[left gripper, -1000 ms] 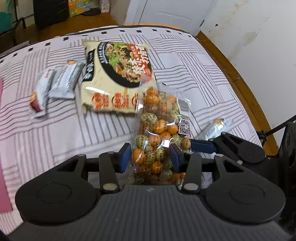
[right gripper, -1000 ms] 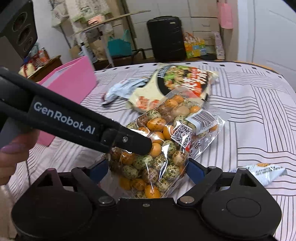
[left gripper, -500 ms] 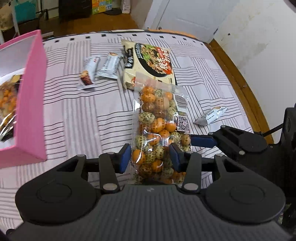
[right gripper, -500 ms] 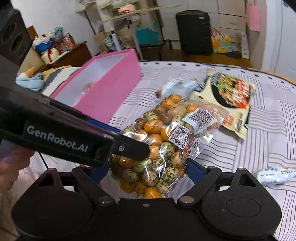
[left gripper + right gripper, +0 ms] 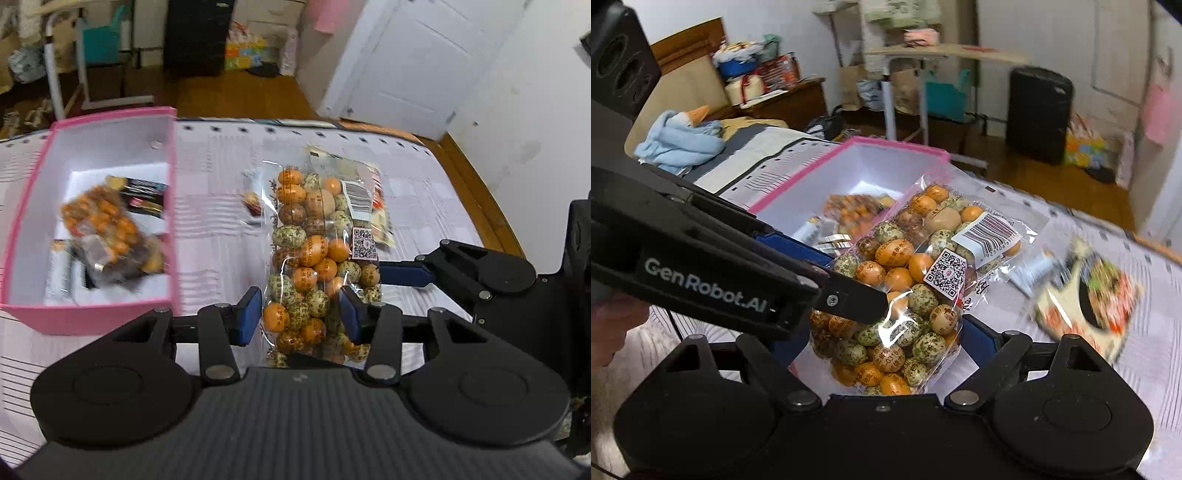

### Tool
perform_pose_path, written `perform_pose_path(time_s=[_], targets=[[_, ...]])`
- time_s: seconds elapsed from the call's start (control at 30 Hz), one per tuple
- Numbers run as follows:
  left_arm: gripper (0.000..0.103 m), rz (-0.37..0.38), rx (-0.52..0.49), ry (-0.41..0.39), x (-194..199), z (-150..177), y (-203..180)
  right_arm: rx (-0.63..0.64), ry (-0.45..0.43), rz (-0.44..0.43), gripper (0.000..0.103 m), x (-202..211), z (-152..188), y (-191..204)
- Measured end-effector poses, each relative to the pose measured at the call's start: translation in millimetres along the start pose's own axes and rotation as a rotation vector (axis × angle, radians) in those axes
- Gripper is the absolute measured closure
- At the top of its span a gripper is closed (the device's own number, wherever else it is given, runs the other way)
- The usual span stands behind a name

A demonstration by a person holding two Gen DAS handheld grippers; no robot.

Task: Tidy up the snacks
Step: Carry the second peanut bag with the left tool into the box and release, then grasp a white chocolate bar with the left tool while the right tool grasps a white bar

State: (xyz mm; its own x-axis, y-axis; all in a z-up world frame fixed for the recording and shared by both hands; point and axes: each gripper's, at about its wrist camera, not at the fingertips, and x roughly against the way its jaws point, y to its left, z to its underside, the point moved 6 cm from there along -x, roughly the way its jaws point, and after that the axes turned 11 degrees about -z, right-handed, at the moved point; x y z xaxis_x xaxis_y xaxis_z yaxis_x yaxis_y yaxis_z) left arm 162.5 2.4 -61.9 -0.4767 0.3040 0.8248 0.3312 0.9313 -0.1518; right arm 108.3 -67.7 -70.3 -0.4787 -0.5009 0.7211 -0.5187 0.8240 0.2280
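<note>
A clear bag of orange and speckled egg-shaped snacks (image 5: 314, 251) is held above the striped bed. My left gripper (image 5: 301, 314) is shut on its lower end. My right gripper (image 5: 886, 339) is also shut on the same bag (image 5: 916, 280), with the left gripper's black arm (image 5: 713, 273) crossing in front. The pink box (image 5: 92, 321) lies to the left of the bag and holds several snack packs (image 5: 107, 229). It also shows in the right wrist view (image 5: 849, 162) just behind the bag.
A noodle packet (image 5: 1089, 295) and a small white wrapper (image 5: 1034, 273) lie on the bed (image 5: 214, 206) to the right. The bed's wooden edge (image 5: 476, 199) runs along the right. A black suitcase (image 5: 1038, 114) and a table stand on the floor beyond.
Both grippers have carried the bag leftward, up and toward the pink box. The box now fills the left of the left wrist view and the noodle packet has fallen behind.
</note>
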Motion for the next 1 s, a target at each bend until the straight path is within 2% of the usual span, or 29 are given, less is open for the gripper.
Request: perform_pose_path(time_s=[0.1, 0.33, 0.43, 0.5, 0.73, 0.8, 0.9, 1.0], targets=[[0.06, -0.026, 0.044, -0.025, 2.8, -11.3, 25.9, 0.073, 0.0, -0.003, 0.012, -18.6, -24.4, 10.1], [0.06, -0.129, 0.161, -0.101, -1.4, -39.8, 96.3, 0.151, -0.066, -0.087, 0.014, -70.8, -72.4, 20.6], [0.06, -0.187, 0.185, -0.089, -18.2, -43.9, 123.7, 0.115, -0.029, -0.141, 0.015, -101.3, -84.2, 17.1], [0.06, -0.205, 0.212, -0.084, -31.1, -45.3, 140.5, 0.129, -0.014, -0.146, 0.015, -120.4, -90.3, 17.9], [0.058, -0.259, 0.353, -0.066, -58.2, -43.1, 201.8, 0.112, -0.021, -0.228, 0.018, -171.6, -106.2, 23.8], [0.058, -0.262, 0.376, -0.026, -73.3, -38.9, 214.2, 0.148, -0.043, -0.235, 0.019, -177.6, -109.4, 28.6], [0.059, -0.232, 0.42, 0.013, -87.8, -29.5, 222.1, 0.214, -0.002, -0.205, 0.02, -186.2, -107.7, 38.1], [0.059, -0.286, 0.41, -0.01, -88.4, -23.0, 222.5, 0.274, 0.017, -0.145, 0.02, -180.5, -96.4, 41.1]])
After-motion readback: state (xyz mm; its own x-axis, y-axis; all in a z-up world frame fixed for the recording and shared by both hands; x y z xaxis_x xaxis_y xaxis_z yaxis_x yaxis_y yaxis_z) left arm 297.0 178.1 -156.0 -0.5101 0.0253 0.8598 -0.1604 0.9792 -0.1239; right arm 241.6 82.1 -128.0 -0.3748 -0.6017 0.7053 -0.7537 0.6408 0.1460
